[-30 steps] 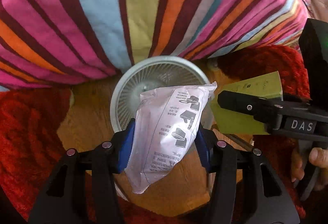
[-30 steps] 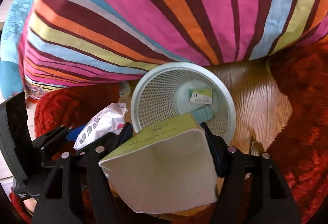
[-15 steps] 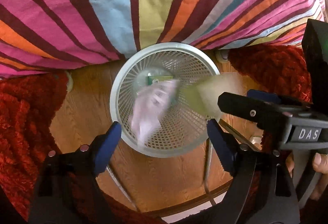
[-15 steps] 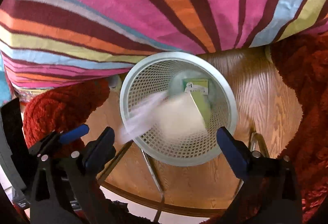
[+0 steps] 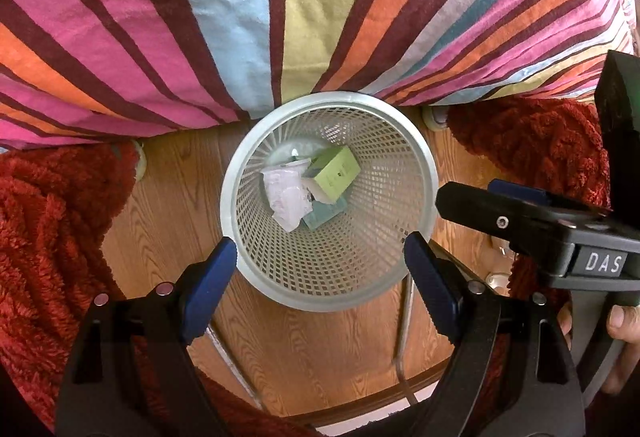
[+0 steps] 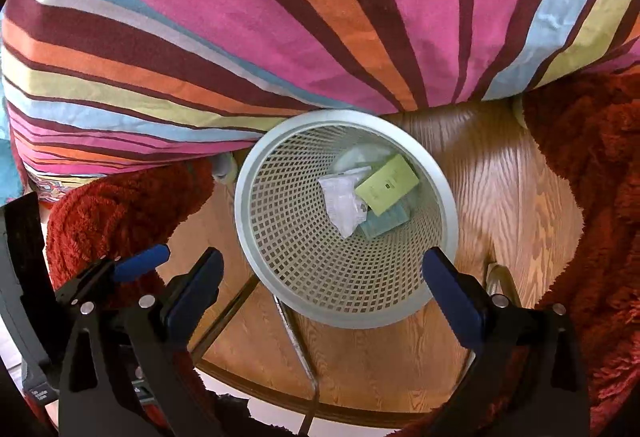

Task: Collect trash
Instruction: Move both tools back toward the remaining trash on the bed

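A white mesh wastebasket (image 5: 332,299) stands on a wooden surface directly below both grippers. At its bottom lie a crumpled white plastic bag (image 5: 286,197), a light green box (image 5: 336,175) and a teal item (image 5: 324,217). My left gripper (image 5: 320,247) hangs open above the near rim with nothing between its blue pads. My right gripper (image 6: 324,261) is also open and empty over the same basket (image 6: 348,317), where the bag (image 6: 344,203) and the box (image 6: 386,185) show again. The right gripper (image 5: 472,193) juts in from the right in the left wrist view.
A striped, many-coloured cushion (image 5: 280,5) bulges over the basket's far side. Red shaggy fabric (image 5: 48,237) flanks it on the left and right (image 6: 592,197). The wooden surface (image 5: 320,357) has a curved near edge. A person's hand (image 5: 620,321) holds the right gripper.
Both grippers opened. The white bag dropped from the left gripper and the green box from the right; both now lie at the bottom of the basket.
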Tool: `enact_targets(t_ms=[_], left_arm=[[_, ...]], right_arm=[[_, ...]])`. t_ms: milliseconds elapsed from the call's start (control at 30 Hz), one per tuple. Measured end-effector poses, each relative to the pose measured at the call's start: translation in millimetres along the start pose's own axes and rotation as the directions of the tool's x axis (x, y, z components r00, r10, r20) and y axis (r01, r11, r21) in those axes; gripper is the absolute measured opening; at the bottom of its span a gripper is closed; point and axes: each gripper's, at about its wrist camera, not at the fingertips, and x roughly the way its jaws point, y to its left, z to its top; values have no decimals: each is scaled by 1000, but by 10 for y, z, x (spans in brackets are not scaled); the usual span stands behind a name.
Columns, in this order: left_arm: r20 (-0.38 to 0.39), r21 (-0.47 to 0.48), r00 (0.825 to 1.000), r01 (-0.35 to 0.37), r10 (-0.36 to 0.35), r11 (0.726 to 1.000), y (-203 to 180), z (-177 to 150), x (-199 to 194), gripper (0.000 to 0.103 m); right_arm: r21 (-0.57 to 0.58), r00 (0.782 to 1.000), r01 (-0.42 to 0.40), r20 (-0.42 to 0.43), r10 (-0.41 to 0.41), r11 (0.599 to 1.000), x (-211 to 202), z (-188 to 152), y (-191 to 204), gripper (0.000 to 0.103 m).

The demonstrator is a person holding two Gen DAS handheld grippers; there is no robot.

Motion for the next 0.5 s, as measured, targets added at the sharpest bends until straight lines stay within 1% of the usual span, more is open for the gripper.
enact_targets(t_ms=[67,133,200,333,433,467,500], left_arm=[[23,-1,1000,5,-5,1000,2,-7,-51,83],[63,2,998,10,-10,1000,-3,-20,-144,83],[103,2,995,3,-3,1000,3,-31,-240,83],[169,-10,986,-4,5,1000,24,-48,-431,83],[215,-13,977,-6,8,1000,48,-52,-613,83],[229,-13,973,-7,10,1000,51,-49,-673,83],[256,-15,967,-9,12,1000,66,-44,-778,83]], right_arm=[[-19,999,-6,38,6,1000,-94,-24,29,95],[-39,997,-12,81,15,999,-207,-45,58,95],[-62,991,-11,133,20,998,-351,-72,87,95],[-104,978,2,206,20,995,-594,-122,145,95],[-132,961,15,274,21,991,-814,-149,181,95],[-141,953,7,300,36,990,-909,-144,191,95],[-149,943,-9,328,58,989,-1011,-134,202,95]])
